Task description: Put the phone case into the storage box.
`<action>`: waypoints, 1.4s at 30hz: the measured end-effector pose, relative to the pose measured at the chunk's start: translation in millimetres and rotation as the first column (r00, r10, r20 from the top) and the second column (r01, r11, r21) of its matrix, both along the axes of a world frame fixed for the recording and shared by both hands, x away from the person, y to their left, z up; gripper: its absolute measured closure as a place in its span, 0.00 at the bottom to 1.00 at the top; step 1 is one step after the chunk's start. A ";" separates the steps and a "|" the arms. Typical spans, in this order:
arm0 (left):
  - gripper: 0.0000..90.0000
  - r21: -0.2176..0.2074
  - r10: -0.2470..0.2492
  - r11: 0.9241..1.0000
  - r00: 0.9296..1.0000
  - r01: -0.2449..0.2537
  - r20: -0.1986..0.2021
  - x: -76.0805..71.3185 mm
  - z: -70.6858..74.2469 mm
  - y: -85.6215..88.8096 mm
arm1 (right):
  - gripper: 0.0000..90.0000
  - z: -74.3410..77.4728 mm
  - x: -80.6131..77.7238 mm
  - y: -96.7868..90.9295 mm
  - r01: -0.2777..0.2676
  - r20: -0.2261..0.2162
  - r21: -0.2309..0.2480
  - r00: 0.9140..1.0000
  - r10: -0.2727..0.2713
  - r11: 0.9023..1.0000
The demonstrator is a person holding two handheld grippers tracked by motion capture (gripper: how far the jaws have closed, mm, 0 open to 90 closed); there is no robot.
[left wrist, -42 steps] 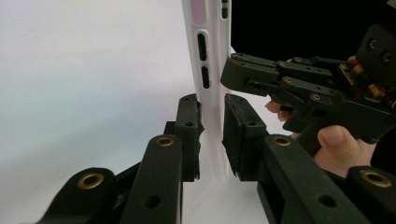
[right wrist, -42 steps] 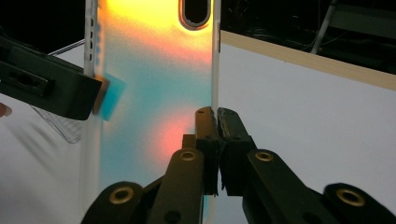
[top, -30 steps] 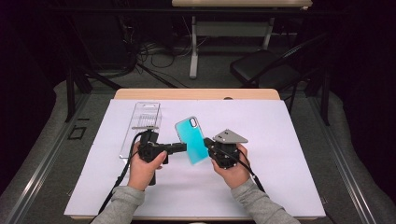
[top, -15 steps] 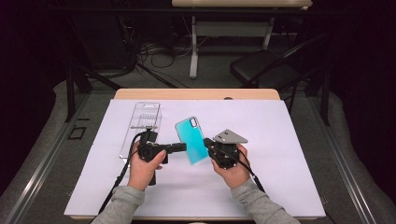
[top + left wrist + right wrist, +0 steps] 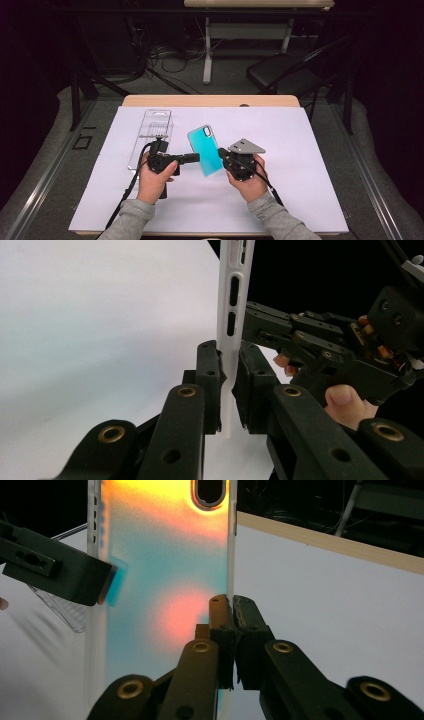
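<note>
A teal phone case (image 5: 206, 150) is held tilted above the white sheet, between both hands. My left gripper (image 5: 196, 158) points right and is shut on the case's left edge. In the left gripper view its pads clamp the white rim of the case (image 5: 232, 315) edge-on at the left gripper (image 5: 227, 365). My right gripper (image 5: 221, 152) is shut on the case's right edge. In the right gripper view the translucent case (image 5: 160, 580) glows orange and teal, with the right gripper (image 5: 231, 605) pinching its rim. The left gripper's jaw grips the far edge there.
A clear plastic tray (image 5: 152, 135) lies flat at the back left of the white sheet (image 5: 300, 190), behind my left hand. The table's wooden far edge (image 5: 210, 101) runs behind it. A black chair (image 5: 285, 75) and table legs stand on the floor beyond.
</note>
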State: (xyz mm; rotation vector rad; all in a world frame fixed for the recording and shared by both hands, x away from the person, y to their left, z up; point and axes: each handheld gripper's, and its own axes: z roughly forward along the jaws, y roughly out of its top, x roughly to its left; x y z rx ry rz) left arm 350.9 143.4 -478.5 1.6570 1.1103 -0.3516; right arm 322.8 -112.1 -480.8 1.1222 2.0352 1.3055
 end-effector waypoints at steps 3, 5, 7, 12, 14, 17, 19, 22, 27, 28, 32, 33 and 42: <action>0.91 0.000 0.001 1.000 1.000 -0.001 0.000 0.1 -0.1 0.1 | 0.97 -0.2 0.5 -0.2 -0.002 -0.003 0.005 1.000 0.002 1.000; 0.91 -0.001 0.001 1.000 1.000 -0.001 0.000 0.0 -0.1 0.2 | 0.97 -0.4 0.7 -0.4 -0.003 -0.004 0.007 1.000 0.003 1.000; 0.91 -0.001 0.002 1.000 1.000 -0.002 0.000 0.0 0.0 0.2 | 0.97 -0.4 0.6 -0.4 -0.003 -0.007 0.009 1.000 0.003 1.000; 0.91 -0.001 -0.002 1.000 1.000 0.002 0.004 -0.1 0.1 0.6 | 0.97 -0.6 0.7 -0.2 -0.004 -0.009 0.010 1.000 0.004 1.000; 0.91 -0.005 -0.001 1.000 1.000 0.001 0.001 -0.3 0.4 0.8 | 0.97 -0.4 0.6 -0.2 -0.005 -0.008 0.012 1.000 0.005 1.000; 0.91 -0.004 -0.002 1.000 1.000 0.002 0.003 -0.3 0.3 1.0 | 0.97 -0.2 0.6 -0.5 -0.008 -0.004 0.011 1.000 0.008 1.000; 0.91 -0.004 -0.002 1.000 1.000 0.002 0.004 -0.4 0.3 1.0 | 0.97 -0.3 0.5 -0.4 -0.008 -0.005 0.011 1.000 0.008 1.000; 0.91 -0.004 -0.004 1.000 1.000 0.004 0.008 -0.2 0.3 1.3 | 0.97 -0.2 0.6 -0.4 -0.008 -0.005 0.013 1.000 0.008 1.000; 0.91 -0.007 -0.002 1.000 1.000 0.002 0.013 -0.6 0.3 1.4 | 0.97 -0.1 0.5 -0.5 -0.008 -0.007 0.018 1.000 0.008 1.000; 0.91 -0.007 -0.002 1.000 1.000 0.002 0.013 -0.6 0.3 1.4 | 0.97 -0.1 0.5 -0.5 -0.008 -0.007 0.018 1.000 0.008 1.000; 0.91 -0.009 -0.005 1.000 1.000 0.005 0.015 -0.6 0.4 1.9 | 0.97 0.1 1.0 -0.8 -0.010 -0.008 0.026 1.000 0.010 1.000; 0.91 -0.011 -0.004 1.000 1.000 0.004 0.016 -0.6 0.4 2.1 | 0.97 0.2 0.9 -0.9 -0.011 -0.008 0.028 1.000 0.011 1.000; 0.91 -0.016 -0.008 1.000 1.000 0.008 0.016 -0.6 -0.1 2.4 | 0.95 0.6 0.9 -1.2 -0.016 -0.013 0.034 1.000 0.017 0.999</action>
